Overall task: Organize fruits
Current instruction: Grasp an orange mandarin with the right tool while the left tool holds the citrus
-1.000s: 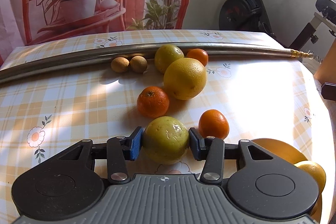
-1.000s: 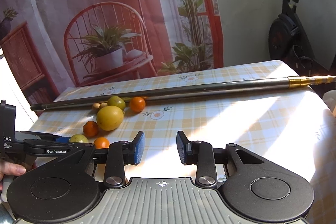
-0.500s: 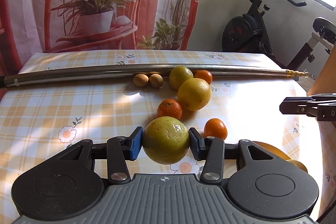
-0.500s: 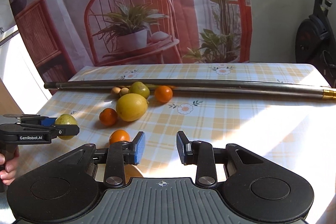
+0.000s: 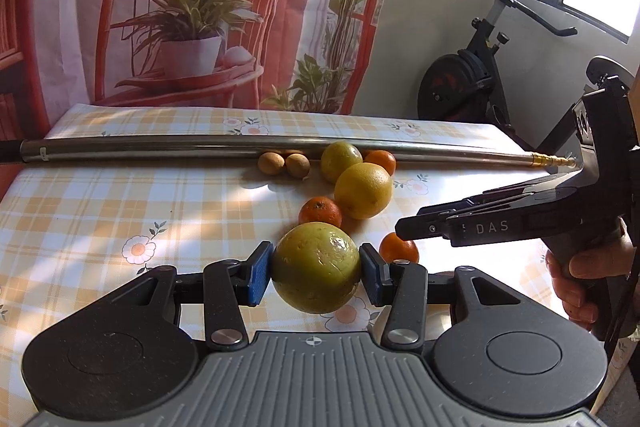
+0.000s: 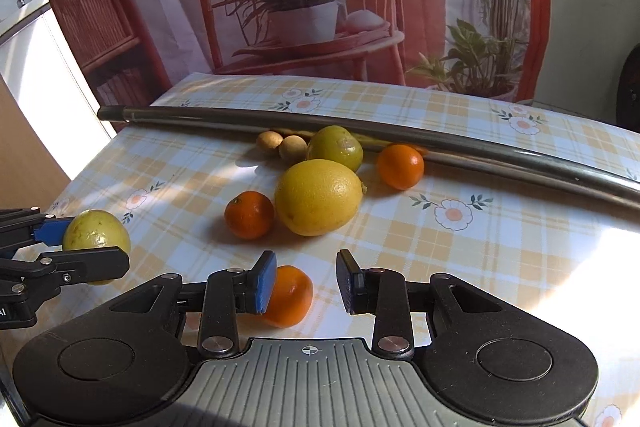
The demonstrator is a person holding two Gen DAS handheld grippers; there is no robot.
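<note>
Fruits are lying scattered on the checked tablecloth (image 6: pixel 500 251), and I am holding one of them, a yellow-green fruit (image 5: pixel 316 267), clamped between the blue pads of my left gripper (image 5: pixel 316 273) and lifted above the cloth. My right gripper (image 6: pixel 306 283) is hovering with its jaws apart, and a small orange (image 6: pixel 290 295) is sitting just beside its left pad (whether touching it, I cannot tell). Further out, a big yellow citrus (image 6: pixel 318 197) is resting with a second orange (image 6: pixel 249 215) close at its left. Behind them, a greenish fruit (image 6: pixel 335 147), a third orange (image 6: pixel 400 166) and two small brown fruits (image 6: pixel 280 143) are sitting along a long metal pole (image 6: pixel 480 147) that is lying across the table. My right hand (image 5: pixel 580 279) is gripping the right gripper's handle.
</note>
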